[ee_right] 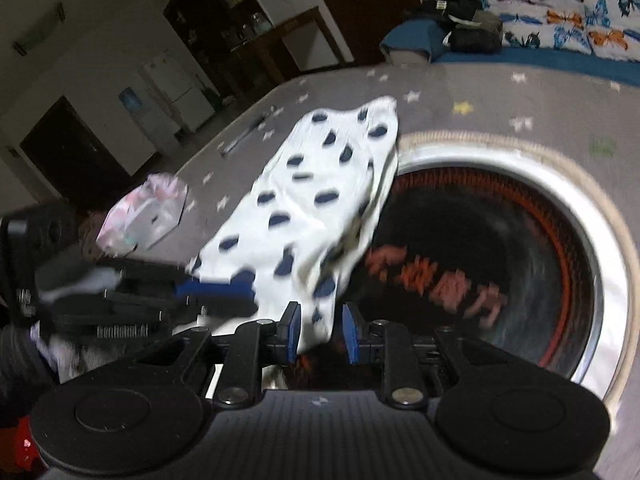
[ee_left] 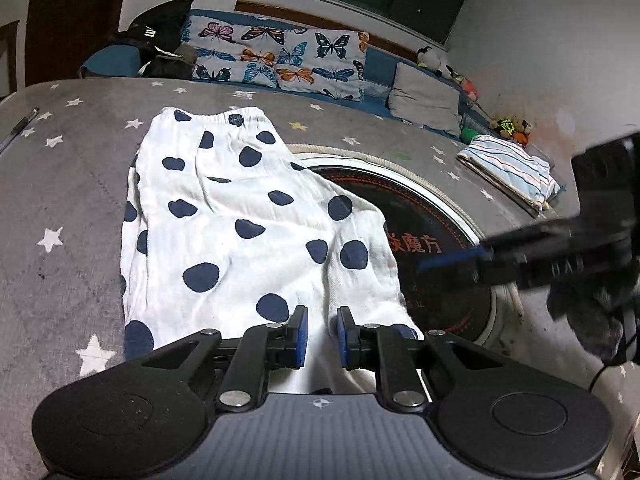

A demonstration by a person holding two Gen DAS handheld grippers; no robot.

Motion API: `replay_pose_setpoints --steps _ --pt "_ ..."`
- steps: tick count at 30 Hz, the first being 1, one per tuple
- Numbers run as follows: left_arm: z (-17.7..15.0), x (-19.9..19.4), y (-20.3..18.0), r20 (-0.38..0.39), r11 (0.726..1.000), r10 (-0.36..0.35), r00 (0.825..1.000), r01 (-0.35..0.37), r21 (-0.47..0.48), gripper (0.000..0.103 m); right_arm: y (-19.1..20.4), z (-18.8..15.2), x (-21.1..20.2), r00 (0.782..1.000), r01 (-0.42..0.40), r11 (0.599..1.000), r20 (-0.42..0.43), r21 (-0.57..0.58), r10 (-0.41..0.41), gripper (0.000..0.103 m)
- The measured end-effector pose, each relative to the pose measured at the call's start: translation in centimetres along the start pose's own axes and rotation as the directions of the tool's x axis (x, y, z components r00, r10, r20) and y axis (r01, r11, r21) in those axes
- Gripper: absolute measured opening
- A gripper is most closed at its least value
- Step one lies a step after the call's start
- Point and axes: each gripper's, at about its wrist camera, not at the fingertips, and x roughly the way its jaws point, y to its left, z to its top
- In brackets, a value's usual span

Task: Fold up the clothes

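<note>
White pants with navy polka dots point(ee_left: 248, 216) lie spread on the grey star-patterned table cover point(ee_left: 72, 184), waistband at the far end. My left gripper point(ee_left: 322, 336) is open, its blue pads either side of the near hem. The right gripper point(ee_left: 448, 258) shows at the right, beside the pants' right edge. In the right wrist view the pants point(ee_right: 312, 196) lie ahead, and my right gripper point(ee_right: 322, 332) is open over their near corner. The left gripper point(ee_right: 216, 292) reaches in from the left.
A round black panel with red lettering point(ee_left: 432, 232) is set in the table, partly under the pants. A folded striped garment point(ee_left: 508, 168) lies at the far right. A pale plastic bag point(ee_right: 144, 208) and a pen point(ee_left: 20, 126) lie at the left. A butterfly-print sofa point(ee_left: 280, 56) stands behind.
</note>
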Motion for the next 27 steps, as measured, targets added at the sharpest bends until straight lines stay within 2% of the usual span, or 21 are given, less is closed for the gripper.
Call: replay_pose_setpoints --steps 6,22,23,25,27 --pt "-0.1 0.0 0.1 0.003 1.000 -0.003 1.000 0.003 -0.006 0.017 0.4 -0.7 0.6 1.000 -0.027 0.999 0.011 -0.020 0.027 0.023" --pt "-0.2 -0.1 0.5 0.010 1.000 -0.016 1.000 0.016 -0.022 0.017 1.2 -1.4 1.3 0.998 0.041 0.995 0.058 -0.086 -0.036 0.030" --pt "-0.2 0.0 0.5 0.011 1.000 -0.016 1.000 0.016 -0.022 0.017 1.3 -1.5 1.2 0.998 0.045 0.995 0.057 -0.087 -0.040 0.027" --pt "-0.1 -0.1 0.6 0.011 0.999 -0.019 1.000 0.020 -0.027 0.018 1.5 -1.6 0.8 0.997 0.052 0.995 0.054 -0.090 -0.047 0.011" --pt "0.0 -0.1 0.7 0.009 0.999 -0.025 1.000 0.025 -0.035 0.024 1.6 -1.7 0.5 0.997 0.059 0.994 0.052 -0.092 -0.055 0.006"
